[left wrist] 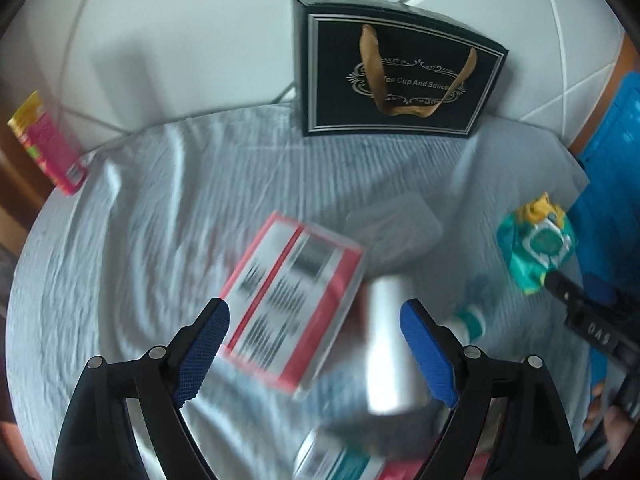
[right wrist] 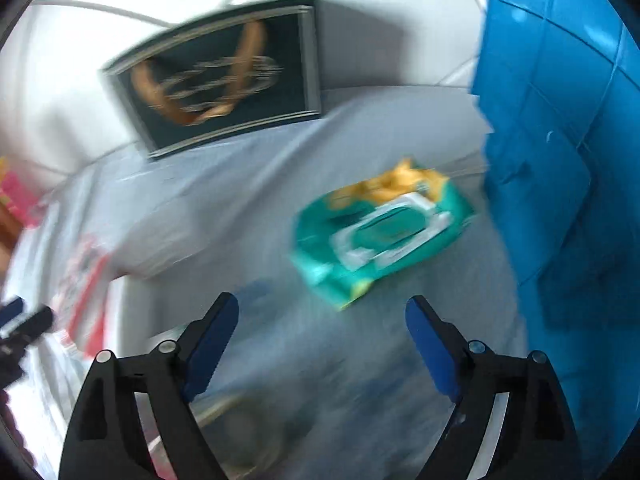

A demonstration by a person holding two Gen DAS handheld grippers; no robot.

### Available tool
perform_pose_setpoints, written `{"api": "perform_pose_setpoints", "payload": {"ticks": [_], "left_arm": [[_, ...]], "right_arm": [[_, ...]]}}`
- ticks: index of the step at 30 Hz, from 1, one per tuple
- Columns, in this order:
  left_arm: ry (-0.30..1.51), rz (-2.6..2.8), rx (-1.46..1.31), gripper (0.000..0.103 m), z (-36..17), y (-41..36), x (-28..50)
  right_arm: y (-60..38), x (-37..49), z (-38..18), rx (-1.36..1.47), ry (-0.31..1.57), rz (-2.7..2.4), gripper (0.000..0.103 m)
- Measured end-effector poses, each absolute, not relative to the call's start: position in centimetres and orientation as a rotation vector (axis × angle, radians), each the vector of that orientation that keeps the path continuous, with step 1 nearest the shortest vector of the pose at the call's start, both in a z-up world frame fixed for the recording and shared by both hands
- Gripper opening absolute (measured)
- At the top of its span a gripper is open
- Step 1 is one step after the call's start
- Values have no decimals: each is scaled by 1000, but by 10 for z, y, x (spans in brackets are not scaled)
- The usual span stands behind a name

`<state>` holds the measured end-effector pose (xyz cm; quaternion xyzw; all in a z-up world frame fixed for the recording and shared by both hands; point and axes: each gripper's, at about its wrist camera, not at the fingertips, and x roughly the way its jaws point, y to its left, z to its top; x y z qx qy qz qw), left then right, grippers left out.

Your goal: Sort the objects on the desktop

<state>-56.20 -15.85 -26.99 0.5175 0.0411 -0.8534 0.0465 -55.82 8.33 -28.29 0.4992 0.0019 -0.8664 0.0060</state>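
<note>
**Materials and finishes**

Desk cloth: pale, wrinkled fabric, matt. Black gift bag: smooth paper, satin ribbon handle. Wipes pack: glossy soft plastic film. Blue crate: hard shiny plastic. Tongs' pads: blue, finely textured.

Surface is covered by a pale grey cloth, wrinkled, ridges running across it; behind it a white padded panel with thin seam lines crossing in diagonals and curves; brown wood edge visible at far right past the panel, another brown strip at far left; light is soft and even, daylight-like, with soft shadows on the panel and cloth; right wrist view heavily motion-blurred.
</note>
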Motion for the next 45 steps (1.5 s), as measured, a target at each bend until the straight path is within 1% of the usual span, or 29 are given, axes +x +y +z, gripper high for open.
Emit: {"api": "perform_pose_setpoints", "payload": {"ticks": [5,8,9,10,12,13,14,15,16,19,20,21,22,25,26,28,29,31,32,33,35,36,37,38,39,40,42,45], "left_arm": [[106,-2616,1640,88,-289,-131,-629],[104,-2606,1746,88,-315,-117,-664],[118,-2604,1779,93,-323,-114,-672],[145,-2607,1805,94,-328,-113,-677],[213,-2609,1827,89,-329,-118,-676],[223,-2625,1819,78,-326,-120,-671],[221,-2642,1812,70,-324,-121,-665],[224,-2649,1817,68,-323,-124,-657],[239,-2650,1832,64,-322,-128,-649],[289,-2627,1876,55,-320,-139,-620],[290,-2616,1889,54,-319,-141,-609],[282,-2606,1899,53,-320,-143,-597],[263,-2590,1914,50,-320,-144,-585],[194,-2536,1941,48,-322,-145,-548],[173,-2512,1946,46,-322,-147,-537],[158,-2475,1964,44,-321,-156,-513],[159,-2462,1977,40,-320,-161,-502],[191,-2460,1979,40,-311,-174,-481],[205,-2470,1968,42,-306,-180,-474],[208,-2489,1935,47,-298,-185,-470],[237,-2542,1848,71,-279,-196,-463],[243,-2562,1790,77,-270,-202,-461],[232,-2570,1728,86,-262,-207,-459],[219,-2575,1676,87,-256,-211,-459],[222,-2581,1636,87,-251,-215,-459],[237,-2582,1611,87,-249,-220,-461],[249,-2552,1564,87,-250,-234,-469],[247,-2489,1517,87,-269,-249,-488]], "right_arm": [[103,-600,-310,1645,-27,-2756,86],[106,-621,-322,1667,-31,-2786,87],[107,-628,-327,1676,-28,-2787,87],[108,-635,-332,1678,-34,-2772,87],[108,-644,-340,1663,-66,-2722,87],[106,-647,-343,1650,-64,-2698,87],[100,-646,-342,1622,-24,-2676,83],[90,-645,-339,1584,31,-2649,63],[82,-644,-336,1559,69,-2613,58],[56,-636,-337,1570,63,-2435,55],[48,-630,-336,1573,60,-2384,55],[37,-620,-335,1571,77,-2332,54],[27,-611,-335,1567,94,-2280,54],[-9,-575,-332,1551,164,-2122,54],[-21,-562,-330,1546,195,-2078,54],[-38,-541,-328,1545,260,-2023,54],[-45,-530,-327,1548,284,-1992,53],[-53,-508,-323,1560,308,-1920,53],[-58,-497,-321,1566,320,-1884,53],[-60,-489,-317,1561,333,-1873,53],[-57,-499,-300,1519,330,-1970,54],[-54,-508,-291,1496,310,-2028,57],[-49,-519,-284,1475,272,-2085,72],[-45,-532,-276,1458,226,-2139,81],[-43,-547,-271,1445,184,-2185,95],[-44,-561,-269,1433,156,-2214,98],[-56,-592,-271,1420,131,-2267,98],[-78,-632,-297,1457,127,-2271,98]]}}
